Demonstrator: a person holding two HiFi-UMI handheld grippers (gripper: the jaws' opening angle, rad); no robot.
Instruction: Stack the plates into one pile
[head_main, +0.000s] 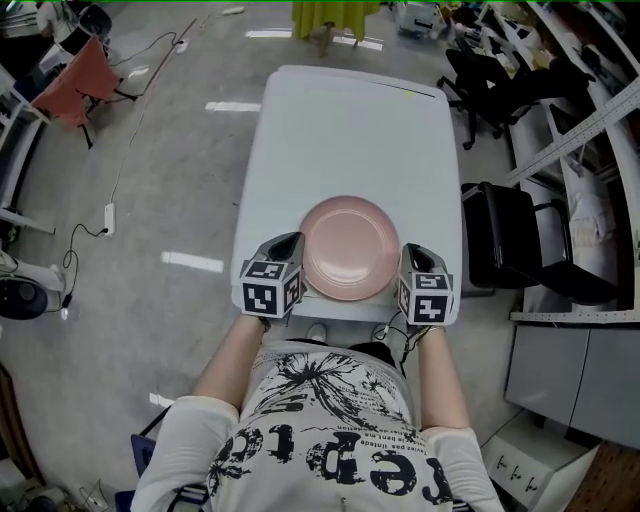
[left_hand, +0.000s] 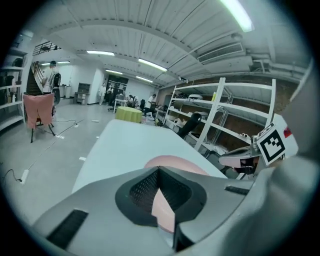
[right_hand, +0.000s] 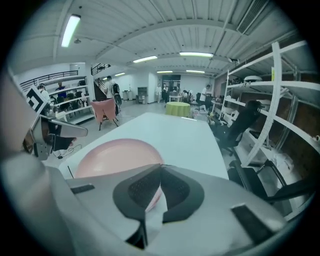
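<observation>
The round, plain pink plate (head_main: 350, 247) is clamped at 2 opposite edges by the jaws of the left gripper (head_main: 296, 243) and right gripper (head_main: 408, 252), over the white table (head_main: 350, 130).

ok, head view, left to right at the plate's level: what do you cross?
white power strip on the floor → left claw → pink plate → right claw → black chair

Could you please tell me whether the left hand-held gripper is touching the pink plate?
Touching. The left gripper view shows the left hand-held gripper with its jaws closed on the rim of the pink plate, pink pinched between them.
</observation>
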